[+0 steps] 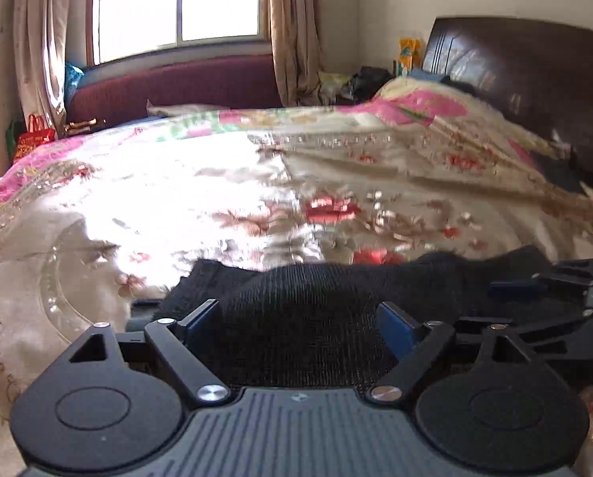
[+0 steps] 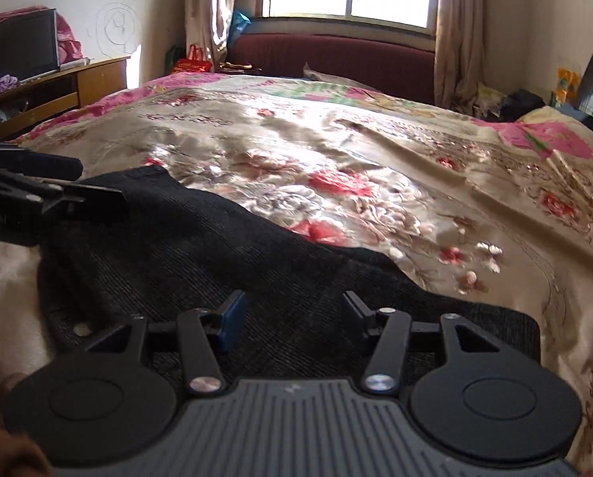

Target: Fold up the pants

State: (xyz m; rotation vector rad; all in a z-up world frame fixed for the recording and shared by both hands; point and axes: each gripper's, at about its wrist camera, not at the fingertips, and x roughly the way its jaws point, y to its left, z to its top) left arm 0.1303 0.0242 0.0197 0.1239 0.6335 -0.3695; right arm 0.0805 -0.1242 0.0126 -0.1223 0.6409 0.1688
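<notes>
Black ribbed pants (image 2: 201, 238) lie in a folded strip on the floral bedspread (image 2: 376, 151), near its front edge. My right gripper (image 2: 294, 310) hovers over the pants' near end, jaws apart, with fabric below them and nothing pinched. My left gripper (image 1: 296, 318) stands wide open over the other end of the pants (image 1: 316, 290); a hump of cloth rises between its blue pads without being squeezed. Each gripper shows in the other's view: the right gripper (image 1: 535, 284) at the right edge, the left gripper (image 2: 97, 185) at the left edge.
A dark wooden headboard (image 1: 515, 79) and pillows stand at the right end of the bed. Behind the bed are a maroon bench (image 2: 336, 59), curtains and a bright window. A wooden desk (image 2: 57, 87) with a screen stands left. A hand (image 2: 2, 449) shows at the bottom left.
</notes>
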